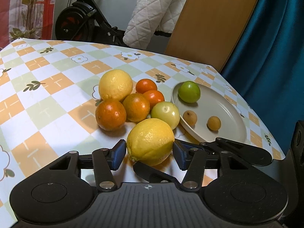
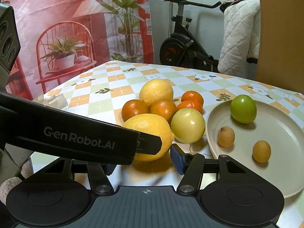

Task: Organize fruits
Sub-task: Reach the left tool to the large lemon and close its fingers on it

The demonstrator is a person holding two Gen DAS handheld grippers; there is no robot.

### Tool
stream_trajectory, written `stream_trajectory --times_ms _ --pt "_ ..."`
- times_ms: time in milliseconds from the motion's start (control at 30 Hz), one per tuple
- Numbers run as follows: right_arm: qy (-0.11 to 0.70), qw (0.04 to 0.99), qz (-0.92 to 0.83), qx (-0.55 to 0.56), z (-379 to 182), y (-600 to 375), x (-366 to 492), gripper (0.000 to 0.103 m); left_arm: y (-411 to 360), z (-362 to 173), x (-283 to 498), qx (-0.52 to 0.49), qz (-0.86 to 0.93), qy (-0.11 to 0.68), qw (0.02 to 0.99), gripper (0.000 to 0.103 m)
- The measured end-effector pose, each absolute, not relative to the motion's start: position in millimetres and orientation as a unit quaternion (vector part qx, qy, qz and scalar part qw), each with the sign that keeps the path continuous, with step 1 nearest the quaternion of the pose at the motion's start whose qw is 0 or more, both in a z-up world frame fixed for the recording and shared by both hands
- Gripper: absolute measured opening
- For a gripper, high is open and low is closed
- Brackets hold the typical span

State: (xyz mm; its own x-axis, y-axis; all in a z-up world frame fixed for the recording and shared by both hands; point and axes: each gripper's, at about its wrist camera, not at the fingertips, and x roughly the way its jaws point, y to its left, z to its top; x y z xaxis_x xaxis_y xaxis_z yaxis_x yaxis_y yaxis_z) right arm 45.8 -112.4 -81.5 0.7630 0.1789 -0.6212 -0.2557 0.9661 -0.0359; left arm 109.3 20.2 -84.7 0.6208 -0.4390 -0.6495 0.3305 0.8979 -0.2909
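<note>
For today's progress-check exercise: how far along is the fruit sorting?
Done: a green fruit and two small brown fruits sit on the plate. In hand: the left gripper seems closed on the near lemon. Left: another lemon, four oranges and a pale fruit on the table.

fruit cluster (image 1: pixel 131 102): grouped on tablecloth (image 1: pixel 47 87), left of plate (image 1: pixel 228 114)
near lemon (image 1: pixel 150 141): placed in front of cluster, between left gripper (image 1: pixel 149 153) pads
plate: three fruits held, at table's right
bike (image 1: pixel 81 19): behind table
</note>
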Motion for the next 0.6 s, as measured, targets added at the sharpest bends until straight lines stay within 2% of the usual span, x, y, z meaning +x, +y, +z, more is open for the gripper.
stream_trajectory --times_ms 233,600 --pt "0.329 0.936 0.113 -0.06 -79.6 -113.6 32.2 0.053 16.4 -85.4 99.3 -0.068 -0.222 0.384 0.894 0.056" --pt "0.328 0.936 0.11 -0.066 -78.5 -114.9 22.6 0.051 20.1 -89.8 90.1 -0.079 -0.224 0.393 0.888 0.05"
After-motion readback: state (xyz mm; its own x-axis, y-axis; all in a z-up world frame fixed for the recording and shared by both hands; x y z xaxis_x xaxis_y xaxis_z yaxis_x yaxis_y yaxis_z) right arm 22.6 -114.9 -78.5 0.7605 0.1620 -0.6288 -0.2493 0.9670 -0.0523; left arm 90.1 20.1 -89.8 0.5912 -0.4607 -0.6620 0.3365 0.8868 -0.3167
